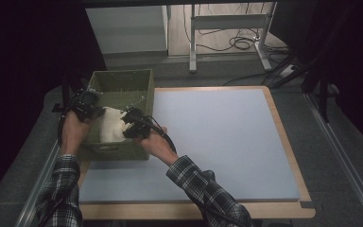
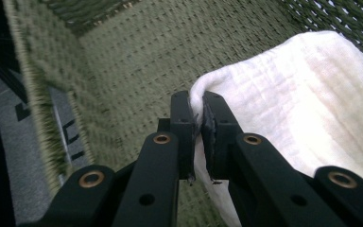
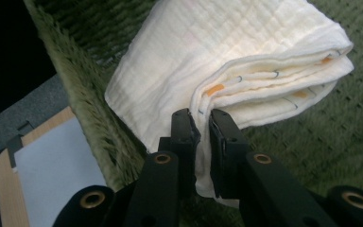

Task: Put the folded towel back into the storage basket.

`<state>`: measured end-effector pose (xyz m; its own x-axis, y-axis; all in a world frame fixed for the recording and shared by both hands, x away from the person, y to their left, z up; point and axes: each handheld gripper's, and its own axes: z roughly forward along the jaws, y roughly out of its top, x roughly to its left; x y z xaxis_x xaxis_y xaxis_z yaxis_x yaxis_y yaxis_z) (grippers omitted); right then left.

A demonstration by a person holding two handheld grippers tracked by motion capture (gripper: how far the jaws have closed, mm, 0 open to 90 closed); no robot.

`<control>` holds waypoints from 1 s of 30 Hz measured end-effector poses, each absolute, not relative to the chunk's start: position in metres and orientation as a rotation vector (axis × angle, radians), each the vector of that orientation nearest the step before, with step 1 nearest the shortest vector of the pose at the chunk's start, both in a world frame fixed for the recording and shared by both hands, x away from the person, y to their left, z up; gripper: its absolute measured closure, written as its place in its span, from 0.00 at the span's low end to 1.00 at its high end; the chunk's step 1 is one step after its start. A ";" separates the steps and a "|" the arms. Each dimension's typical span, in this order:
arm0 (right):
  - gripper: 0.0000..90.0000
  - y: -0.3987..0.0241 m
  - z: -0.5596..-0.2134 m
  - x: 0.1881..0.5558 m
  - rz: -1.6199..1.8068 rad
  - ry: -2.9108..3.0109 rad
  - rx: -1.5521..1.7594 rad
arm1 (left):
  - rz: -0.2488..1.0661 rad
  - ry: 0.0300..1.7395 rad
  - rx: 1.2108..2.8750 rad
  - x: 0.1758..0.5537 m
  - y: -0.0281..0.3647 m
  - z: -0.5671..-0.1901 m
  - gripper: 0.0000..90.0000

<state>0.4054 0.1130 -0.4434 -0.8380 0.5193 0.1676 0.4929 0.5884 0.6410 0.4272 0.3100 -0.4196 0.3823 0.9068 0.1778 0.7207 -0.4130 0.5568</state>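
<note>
Both tools are gripping a folded cream muslin cloth inside the green woven rectangular basket at the worktop's near left: the left tool is pinching its left edge, the right tool its right, jaws nearly closed.

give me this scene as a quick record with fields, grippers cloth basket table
left gripper: shut on one edge of the folded white cloth
right gripper: shut on another edge of the cloth
cloth: folded in layers, held inside the basket
green woven basket: at the table's left side
table: pale blue mat on a wooden top
</note>
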 end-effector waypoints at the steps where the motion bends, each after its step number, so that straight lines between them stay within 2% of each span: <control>1: 0.89 0.112 -0.444 0.406 1.091 2.768 0.886 | 0.650 1.407 2.264 0.429 0.308 -0.421 0.93; 4: 0.85 0.112 -0.448 0.406 1.063 2.773 0.898 | 0.634 1.404 2.282 0.433 0.303 -0.428 0.92; 6: 0.77 0.110 -0.448 0.406 1.065 2.781 0.905 | 0.630 1.404 2.281 0.436 0.301 -0.432 0.85; 9: 0.73 0.105 -0.443 0.408 1.114 2.766 0.906 | 0.628 1.402 2.259 0.436 0.300 -0.434 0.74; 14: 0.67 0.095 -0.432 0.412 1.163 2.726 0.882 | 0.607 1.402 2.216 0.434 0.301 -0.432 0.65; 21: 0.52 0.085 -0.425 0.409 1.188 2.703 0.807 | 0.572 1.392 2.176 0.431 0.297 -0.432 0.53; 25: 0.43 0.079 -0.420 0.406 1.188 2.691 0.761 | 0.524 1.391 2.170 0.432 0.292 -0.434 0.41; 30: 0.37 0.068 -0.411 0.405 1.178 2.657 0.710 | 0.498 1.399 2.178 0.433 0.287 -0.435 0.34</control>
